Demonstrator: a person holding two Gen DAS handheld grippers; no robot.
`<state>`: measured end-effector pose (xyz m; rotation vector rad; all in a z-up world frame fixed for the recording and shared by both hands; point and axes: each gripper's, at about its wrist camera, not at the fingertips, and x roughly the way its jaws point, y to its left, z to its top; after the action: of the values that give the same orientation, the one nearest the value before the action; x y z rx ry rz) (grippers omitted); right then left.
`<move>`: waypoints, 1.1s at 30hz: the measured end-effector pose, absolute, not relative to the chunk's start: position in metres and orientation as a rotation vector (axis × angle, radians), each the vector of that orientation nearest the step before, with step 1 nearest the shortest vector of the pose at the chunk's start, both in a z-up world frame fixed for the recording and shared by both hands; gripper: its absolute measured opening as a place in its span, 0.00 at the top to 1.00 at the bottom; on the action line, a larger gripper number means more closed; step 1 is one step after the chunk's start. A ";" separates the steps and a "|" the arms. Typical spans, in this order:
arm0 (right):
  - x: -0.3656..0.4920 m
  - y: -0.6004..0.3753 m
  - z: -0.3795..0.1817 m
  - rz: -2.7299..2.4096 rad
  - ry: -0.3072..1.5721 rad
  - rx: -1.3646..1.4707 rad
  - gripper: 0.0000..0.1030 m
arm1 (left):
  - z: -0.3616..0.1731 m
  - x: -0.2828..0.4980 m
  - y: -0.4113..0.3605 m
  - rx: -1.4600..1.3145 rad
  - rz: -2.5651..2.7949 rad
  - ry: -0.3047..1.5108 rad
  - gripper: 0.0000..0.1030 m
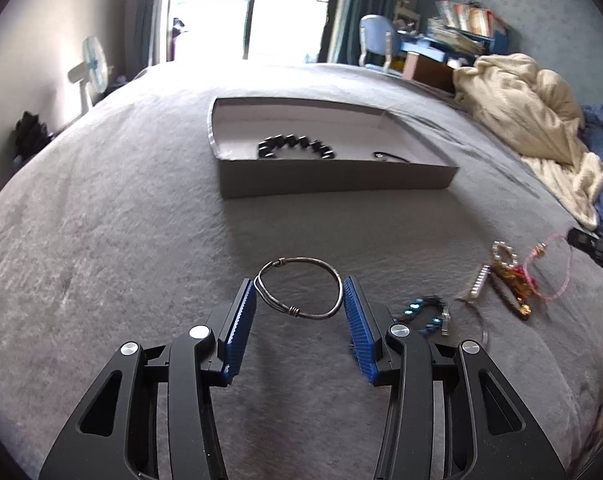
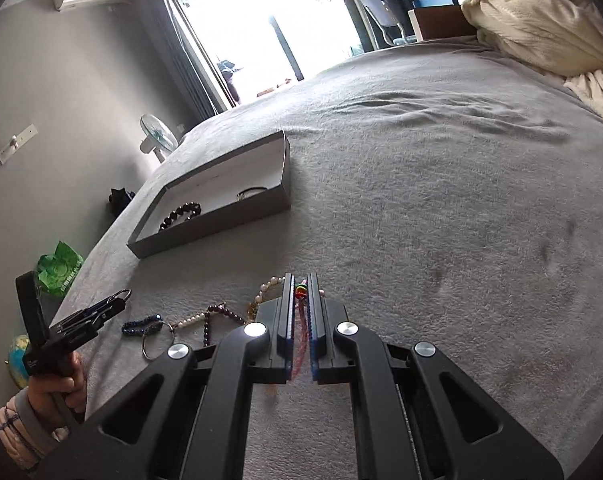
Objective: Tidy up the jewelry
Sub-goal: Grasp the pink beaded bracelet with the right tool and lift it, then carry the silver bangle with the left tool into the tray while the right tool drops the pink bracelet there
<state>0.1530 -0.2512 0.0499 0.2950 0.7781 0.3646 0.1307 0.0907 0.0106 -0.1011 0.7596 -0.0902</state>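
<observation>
A thin silver wire bangle lies on the grey bedspread between the blue pads of my left gripper, which is open around it; the pads stand close to its sides. My right gripper is shut on a pink cord bracelet with coloured beads; that bracelet also shows in the left wrist view. A grey shallow box farther back holds a black bead bracelet and a small dark piece.
Loose jewelry lies right of the bangle: a blue bead bracelet, a silver clasp piece, a pearl and gold cluster. A cream blanket is heaped at the right. The box also shows in the right wrist view.
</observation>
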 end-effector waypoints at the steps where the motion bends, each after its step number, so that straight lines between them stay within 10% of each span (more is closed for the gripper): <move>1: 0.153 -0.251 0.052 0.368 0.772 0.295 0.94 | 0.012 0.129 0.089 -0.094 -0.095 0.755 0.55; 33: 0.266 -0.145 0.109 0.526 0.707 0.143 0.94 | 0.078 0.211 0.091 -0.013 -0.094 0.700 0.56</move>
<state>0.2665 -0.1446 0.1088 0.1428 0.7071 0.5260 0.2113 0.0908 0.0780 -0.0126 0.6997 -0.0945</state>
